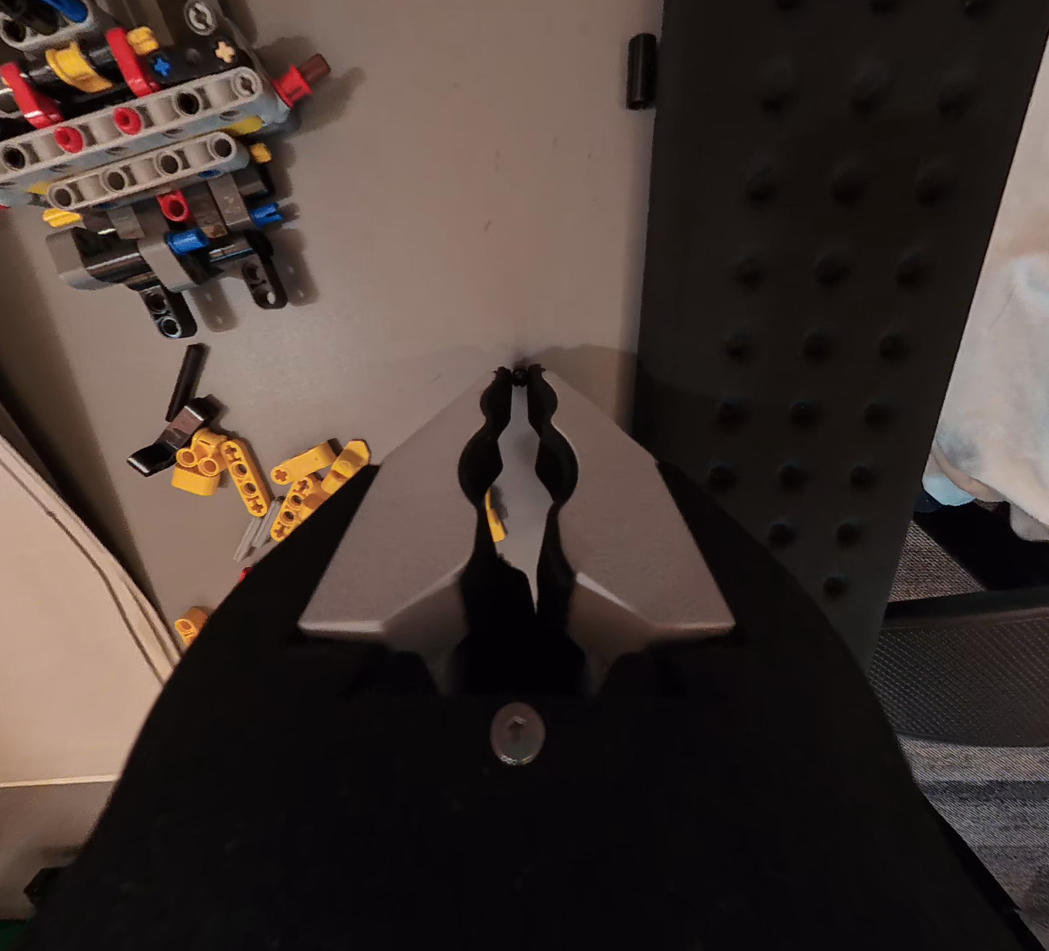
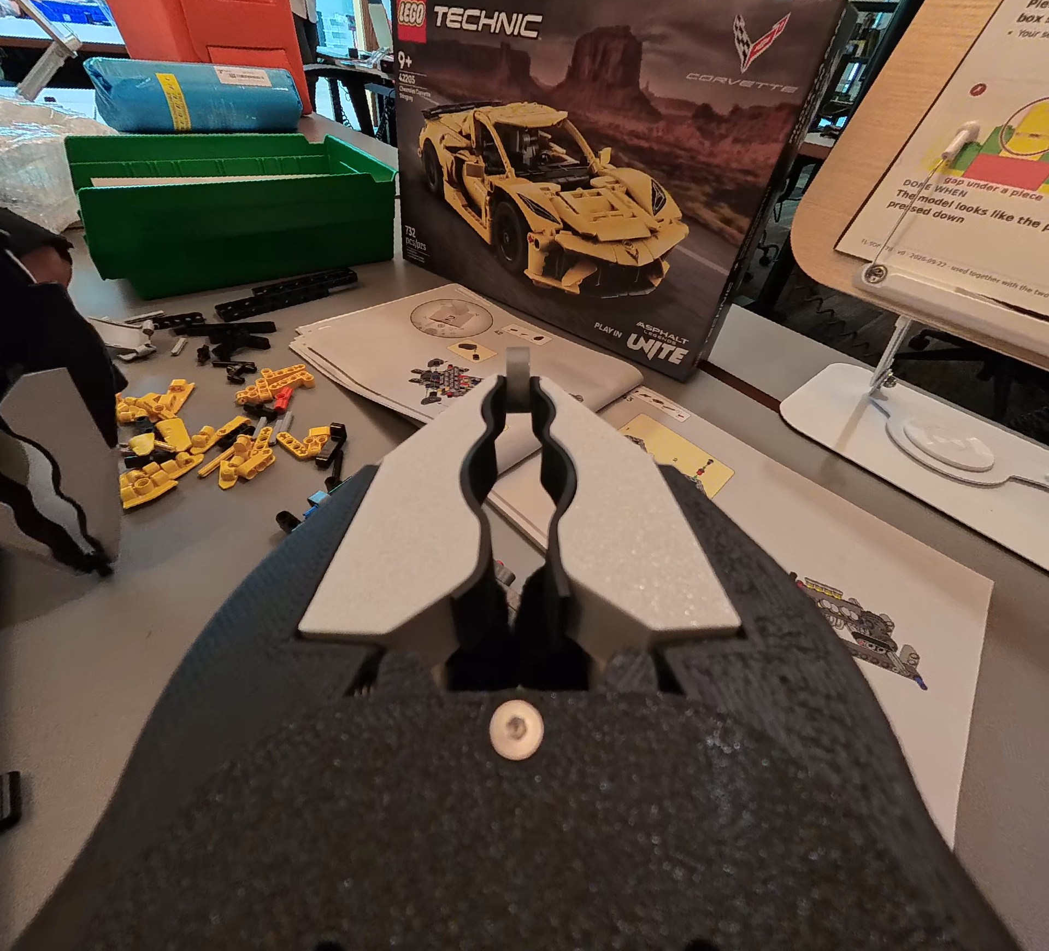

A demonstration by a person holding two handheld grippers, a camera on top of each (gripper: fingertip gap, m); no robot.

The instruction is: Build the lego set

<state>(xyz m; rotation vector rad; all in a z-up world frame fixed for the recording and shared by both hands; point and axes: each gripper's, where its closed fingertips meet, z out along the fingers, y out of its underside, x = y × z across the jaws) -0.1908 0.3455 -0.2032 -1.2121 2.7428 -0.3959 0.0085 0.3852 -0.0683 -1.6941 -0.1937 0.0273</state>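
Claws first: the left claw (image 1: 518, 374) pinches a tiny black pin (image 1: 519, 377) at the counter (image 1: 454, 129), the right claw (image 2: 517, 384) clamps a small grey piece (image 2: 517, 364), yellow pieces (image 2: 187, 441) beyond, the set's box (image 2: 596, 157) farthest.

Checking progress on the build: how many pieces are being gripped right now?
2: a small black piece pinched by the left gripper; a pale grey piece pinched by the right gripper.
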